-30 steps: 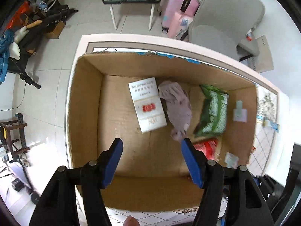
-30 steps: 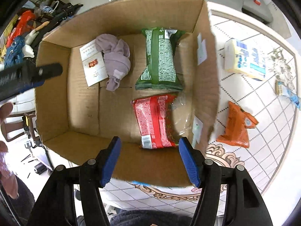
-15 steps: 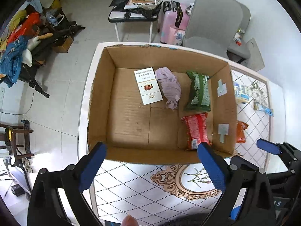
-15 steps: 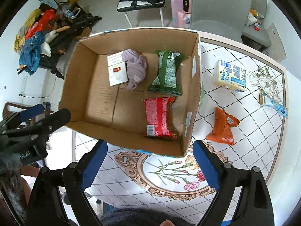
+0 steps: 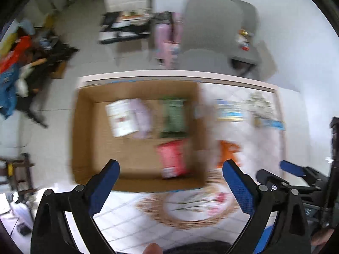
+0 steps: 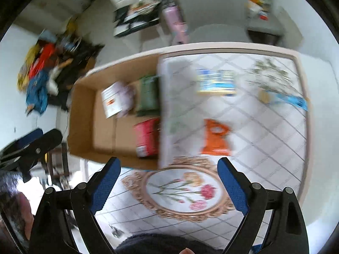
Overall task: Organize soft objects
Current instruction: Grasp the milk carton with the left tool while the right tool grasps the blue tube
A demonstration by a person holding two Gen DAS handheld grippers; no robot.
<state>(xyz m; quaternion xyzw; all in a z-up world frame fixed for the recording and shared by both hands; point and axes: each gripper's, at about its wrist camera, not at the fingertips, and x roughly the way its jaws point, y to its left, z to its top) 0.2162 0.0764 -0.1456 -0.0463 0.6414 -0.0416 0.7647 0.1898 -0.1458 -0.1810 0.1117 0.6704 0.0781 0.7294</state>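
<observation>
Both views are smeared by motion blur, so fine detail is lost, but the layout reads clearly enough. The left gripper [image 5: 170,169] is held above the table with its blue fingers spread wide apart and nothing between them; the right gripper [image 6: 169,167] is likewise spread wide and empty, over the oval floral medallion [image 6: 184,190] printed on the tablecloth [image 6: 264,148]. The cardboard box [image 5: 84,131] sits open-topped at the left end of the table, its long axis running left to right in the left wrist view. Inside it, along the far wall, lie a white packet [image 5: 122,117], a pale lilac cloth [image 5: 144,118] just beside it and probably touching it, and a green bag [image 5: 173,116] whose long axis runs from the far wall toward the near one. A red bag [image 5: 172,158] lies nearer the front wall, just below the green one, its long axis also pointing front to back. Outside the box on the tablecloth, an orange pouch [image 6: 215,137] lies near the box's right wall, its long axis roughly front to back, narrower end away from the camera. Farther back lies a yellow and blue pack [image 6: 216,82], long axis left to right, and well to the right a thin blue wrapper [image 6: 294,100], tilted along the table edge.
</observation>
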